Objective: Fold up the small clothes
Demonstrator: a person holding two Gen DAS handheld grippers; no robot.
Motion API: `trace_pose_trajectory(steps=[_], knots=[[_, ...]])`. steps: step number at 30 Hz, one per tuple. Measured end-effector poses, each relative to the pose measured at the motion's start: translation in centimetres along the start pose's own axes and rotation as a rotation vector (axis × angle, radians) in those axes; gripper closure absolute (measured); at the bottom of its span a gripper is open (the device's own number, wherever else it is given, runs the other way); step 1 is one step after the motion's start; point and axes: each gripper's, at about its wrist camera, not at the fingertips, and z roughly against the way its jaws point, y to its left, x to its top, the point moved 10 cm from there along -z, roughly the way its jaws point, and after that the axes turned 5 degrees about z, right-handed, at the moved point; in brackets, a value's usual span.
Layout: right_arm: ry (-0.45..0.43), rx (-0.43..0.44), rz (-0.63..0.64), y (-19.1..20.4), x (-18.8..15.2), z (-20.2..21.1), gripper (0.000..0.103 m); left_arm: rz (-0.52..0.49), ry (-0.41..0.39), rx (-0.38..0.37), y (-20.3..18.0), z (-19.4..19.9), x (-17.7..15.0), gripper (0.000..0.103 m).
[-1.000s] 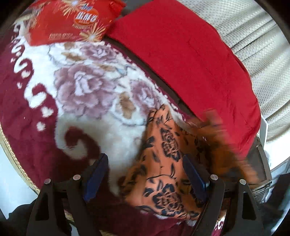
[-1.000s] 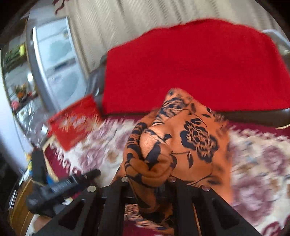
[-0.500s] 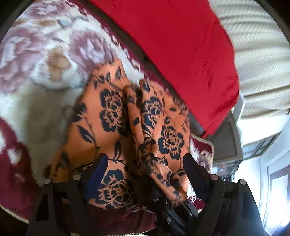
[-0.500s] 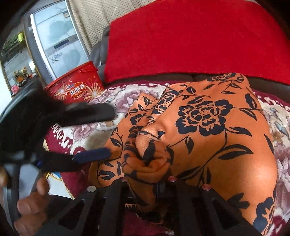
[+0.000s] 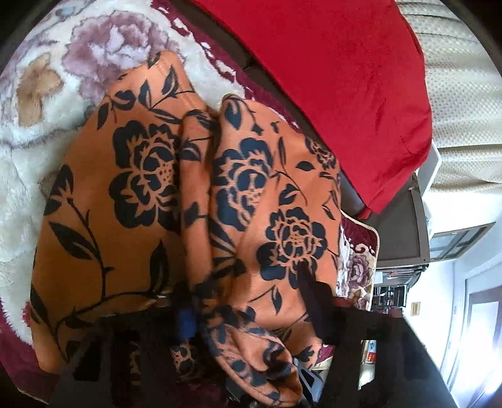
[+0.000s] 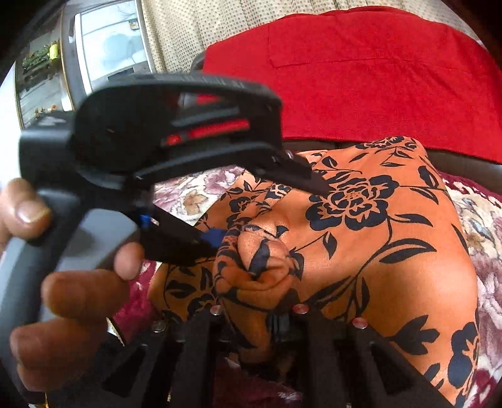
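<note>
An orange garment with black flowers (image 5: 150,194) lies bunched on a plush floral blanket (image 5: 37,94). It also shows in the right wrist view (image 6: 392,251). My right gripper (image 6: 257,314) is shut on a bunched fold of the garment near its front edge. My left gripper (image 6: 269,207) is open, its two fingers straddling a fold of the garment just beyond the right gripper. In the left wrist view the left gripper (image 5: 248,310) is blurred and partly buried in the cloth.
A red cushion (image 5: 329,78) lies along the back of the blanket; it also shows in the right wrist view (image 6: 376,78). A dotted beige curtain (image 6: 188,28) hangs behind. A window (image 6: 109,47) is at the far left.
My left gripper has moved in over the garment and close to the right gripper. The right gripper has lowered its held fold toward the blanket.
</note>
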Motion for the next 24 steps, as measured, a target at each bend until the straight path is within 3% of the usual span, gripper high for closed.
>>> trace_pose_trajectory(steps=[2, 5, 11, 13, 15, 18, 24], knots=[[-0.004, -0.005, 0.014, -0.2, -0.2, 0.3, 0.089, -0.022, -0.012, 0.015, 0.3, 0.5, 0.0, 0.084], [-0.020, -0.012, 0.023, -0.2, -0.3, 0.7, 0.088, -0.093, -0.057, 0.022, -0.6, 2.0, 0.4, 0.087], [-0.124, 0.026, -0.015, 0.0, -0.9, 5.9, 0.070, -0.390, -0.176, 0.032, -5.4, 7.0, 0.6, 0.088], [-0.155, 0.022, -0.038, -0.4, -1.5, 7.9, 0.026, -0.414, -0.169, 0.063, -4.6, 7.0, 1.1, 0.088], [-0.176, 0.034, -0.058, -0.7, -2.5, 9.3, 0.025, -0.389, -0.144, 0.130, -1.9, 5.5, 2.0, 0.088], [-0.147, 0.027, -0.074, -1.6, -3.7, 9.5, 0.025, -0.225, -0.045, 0.209, 4.0, 2.5, 2.4, 0.088], [-0.112, 0.041, -0.098, -2.5, -4.7, 9.6, 0.025, -0.356, -0.132, 0.171, -0.8, 5.6, 2.5, 0.088]])
